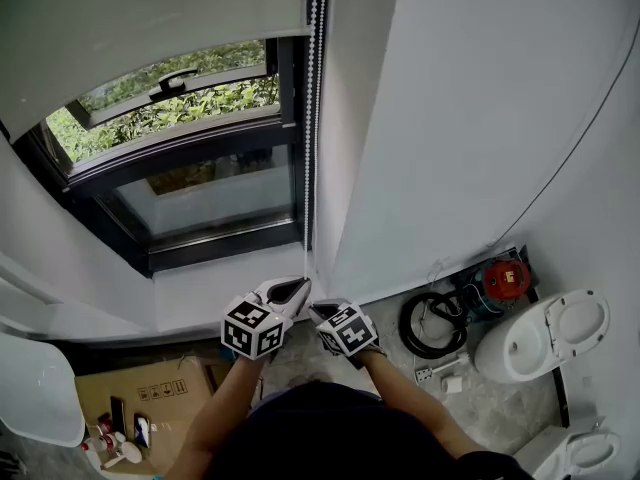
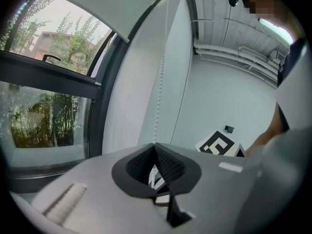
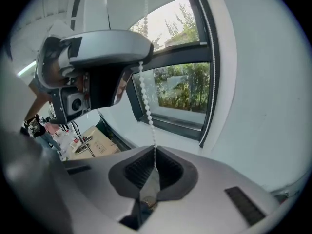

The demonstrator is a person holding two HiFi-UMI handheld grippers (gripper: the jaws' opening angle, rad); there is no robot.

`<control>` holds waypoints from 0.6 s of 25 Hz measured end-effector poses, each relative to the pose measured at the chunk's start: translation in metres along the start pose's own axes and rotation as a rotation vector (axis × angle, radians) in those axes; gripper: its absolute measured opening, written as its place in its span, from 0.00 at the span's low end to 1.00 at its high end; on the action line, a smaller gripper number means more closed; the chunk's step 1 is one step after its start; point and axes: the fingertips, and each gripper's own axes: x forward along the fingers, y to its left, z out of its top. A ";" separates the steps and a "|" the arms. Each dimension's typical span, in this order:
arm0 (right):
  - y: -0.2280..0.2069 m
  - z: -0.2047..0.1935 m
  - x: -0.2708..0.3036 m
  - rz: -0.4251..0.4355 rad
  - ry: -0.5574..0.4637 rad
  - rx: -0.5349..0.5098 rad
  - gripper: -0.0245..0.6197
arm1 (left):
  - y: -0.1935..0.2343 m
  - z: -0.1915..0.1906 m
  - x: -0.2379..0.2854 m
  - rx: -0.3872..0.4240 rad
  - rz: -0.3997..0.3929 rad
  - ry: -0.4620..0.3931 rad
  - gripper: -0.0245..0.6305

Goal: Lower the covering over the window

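One window [image 1: 190,158], white walls [image 1: 480,118], grey floor [image 1: 500,408], white toilet [image 1: 540,336].

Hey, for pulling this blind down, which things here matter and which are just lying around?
For the job: roller blind, bead chain, window, left gripper, right gripper, both shut on the chain.
Lying about: toilet, coiled hose, cardboard box.

- Floor [image 1: 500,413]: grey, mottled, stone-like. Seen at the lower right of the head view.
- Toilet [image 1: 525,346]: white, stands on the floor by the right wall.
- Black hose [image 1: 412,326]: coiled, lies just left of the toilet at the wall foot.
- Red round device [image 1: 506,280]: near the coil, against the wall. Kind not discernible.
- White plug strip [image 1: 441,373]: on the floor just below the coil.
- Cardboard box [image 1: 150,396]: flat on the floor, lower left. It carries small items too small to identify.
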 end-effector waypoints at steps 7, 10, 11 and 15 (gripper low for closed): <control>-0.003 -0.016 0.004 -0.011 0.041 0.010 0.07 | 0.005 -0.019 0.000 -0.038 0.006 0.024 0.06; -0.005 -0.016 0.005 -0.014 0.044 -0.009 0.07 | 0.005 -0.019 0.001 -0.039 0.002 0.025 0.06; -0.004 -0.016 0.005 -0.014 0.052 -0.026 0.07 | 0.004 -0.020 0.002 -0.037 0.001 0.027 0.06; -0.004 -0.013 0.001 0.013 0.048 0.006 0.14 | 0.003 -0.021 0.001 -0.036 0.000 0.026 0.06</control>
